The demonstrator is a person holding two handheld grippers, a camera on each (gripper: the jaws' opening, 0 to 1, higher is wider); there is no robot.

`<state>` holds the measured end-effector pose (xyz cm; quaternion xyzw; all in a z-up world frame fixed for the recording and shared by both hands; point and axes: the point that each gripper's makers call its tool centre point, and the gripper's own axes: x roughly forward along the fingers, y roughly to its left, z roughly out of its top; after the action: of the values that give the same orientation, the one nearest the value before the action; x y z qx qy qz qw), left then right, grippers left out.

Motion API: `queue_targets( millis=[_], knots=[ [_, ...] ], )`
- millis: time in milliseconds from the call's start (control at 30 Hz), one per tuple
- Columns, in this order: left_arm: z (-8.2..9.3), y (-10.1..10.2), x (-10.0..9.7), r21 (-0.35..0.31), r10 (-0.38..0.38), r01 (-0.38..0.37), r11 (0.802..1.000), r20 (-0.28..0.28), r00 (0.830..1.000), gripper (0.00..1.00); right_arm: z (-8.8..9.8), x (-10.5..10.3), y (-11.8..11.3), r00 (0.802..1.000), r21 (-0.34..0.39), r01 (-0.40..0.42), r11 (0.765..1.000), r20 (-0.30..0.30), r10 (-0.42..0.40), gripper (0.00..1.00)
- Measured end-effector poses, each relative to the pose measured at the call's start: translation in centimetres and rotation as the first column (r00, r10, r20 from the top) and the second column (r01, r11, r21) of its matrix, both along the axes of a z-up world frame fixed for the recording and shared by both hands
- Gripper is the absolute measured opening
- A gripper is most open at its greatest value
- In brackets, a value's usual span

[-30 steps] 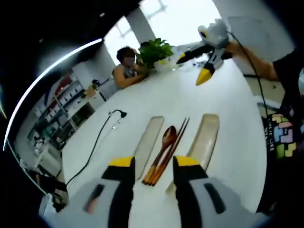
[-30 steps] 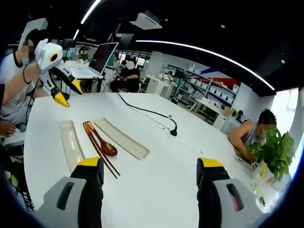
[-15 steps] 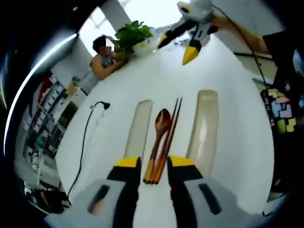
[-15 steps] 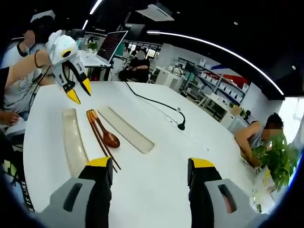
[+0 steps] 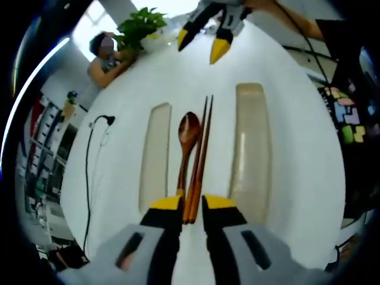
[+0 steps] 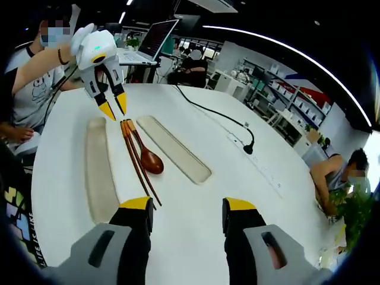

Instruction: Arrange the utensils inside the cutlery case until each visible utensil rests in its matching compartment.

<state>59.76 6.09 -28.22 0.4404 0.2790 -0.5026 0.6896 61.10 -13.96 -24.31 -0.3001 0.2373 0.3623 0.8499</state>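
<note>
**Utensils lie between the two case halves**

On the round white tabletop (image 5: 285, 148), two long beige case halves (image 5: 250, 148) (image 5: 155, 154) flank a brown wooden spoon (image 5: 187, 136) and chopsticks (image 5: 202, 154). Left gripper (image 5: 191, 205) fingers straddle the handle ends, slightly apart, not gripping. Right gripper (image 6: 186, 209) fingers released.

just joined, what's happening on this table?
A person works two handheld grippers over a white table. A wooden spoon and a pair of chopsticks lie side by side between the two long halves of the cutlery case, on the bare tabletop. The left gripper sits at the handle ends, jaws open around them, nothing lifted. The right gripper hovers open at the utensils' far end.
</note>
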Motion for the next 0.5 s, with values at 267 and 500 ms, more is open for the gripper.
queue_targets(
  millis=[267,500],
  knots=[
    [-1.4,0.2,0.0,0.038,-0.01,0.011,0.999,-0.041,0.999,0.11,-1.9,-0.7,1.5,0.993,-0.027,-0.078,0.997,-0.093,0.075,0.29],
    [-2.4,0.7,0.4,0.083,0.017,-0.011,0.996,-0.066,0.998,0.06,-3.9,-1.4,2.6,0.974,-0.057,-0.143,0.988,-0.186,0.13,0.27]
  ],
)
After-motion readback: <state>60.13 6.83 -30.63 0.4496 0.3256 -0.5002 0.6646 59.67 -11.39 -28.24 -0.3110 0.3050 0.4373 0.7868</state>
